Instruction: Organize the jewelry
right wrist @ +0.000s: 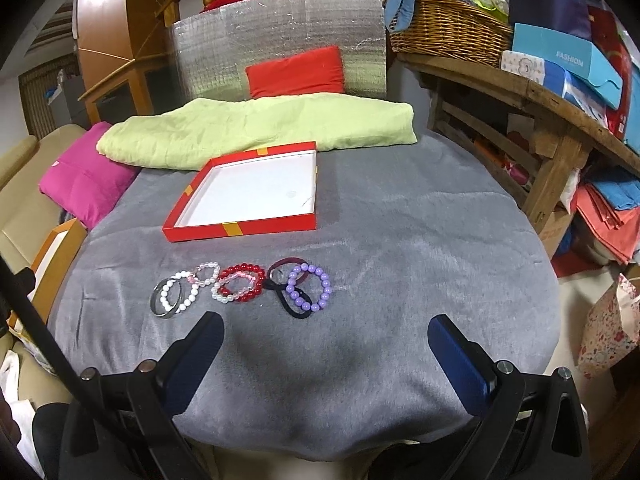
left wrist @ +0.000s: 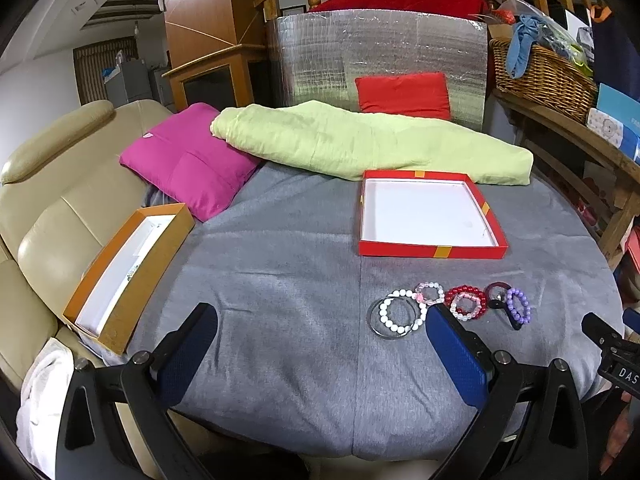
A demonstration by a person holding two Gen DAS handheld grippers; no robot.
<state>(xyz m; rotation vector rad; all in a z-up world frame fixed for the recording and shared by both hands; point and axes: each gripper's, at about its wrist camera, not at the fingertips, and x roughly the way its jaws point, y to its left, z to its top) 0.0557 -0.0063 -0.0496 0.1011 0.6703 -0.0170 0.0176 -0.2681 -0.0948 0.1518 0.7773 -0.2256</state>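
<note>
The row of beaded bracelets (right wrist: 240,288) on the grey cloth-covered desk (right wrist: 400,240) runs left-to-right just ahead of the right gripper (right wrist: 326,354), nearer than the left gripper (left wrist: 320,346); both grippers' fingers are apart and empty.

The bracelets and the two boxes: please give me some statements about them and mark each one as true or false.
1. The red box has no jewelry in it. True.
2. The purple bead bracelet lies at the left end of the row. False: it is at the right end; the white bead bracelet with the metal bangle is at the left end.
3. The right gripper is shut on a bracelet. False: it is open and holds nothing.
4. The left gripper is open.
True.
5. The orange box stands behind the red box. False: it sits at the left edge of the grey cloth.
</note>
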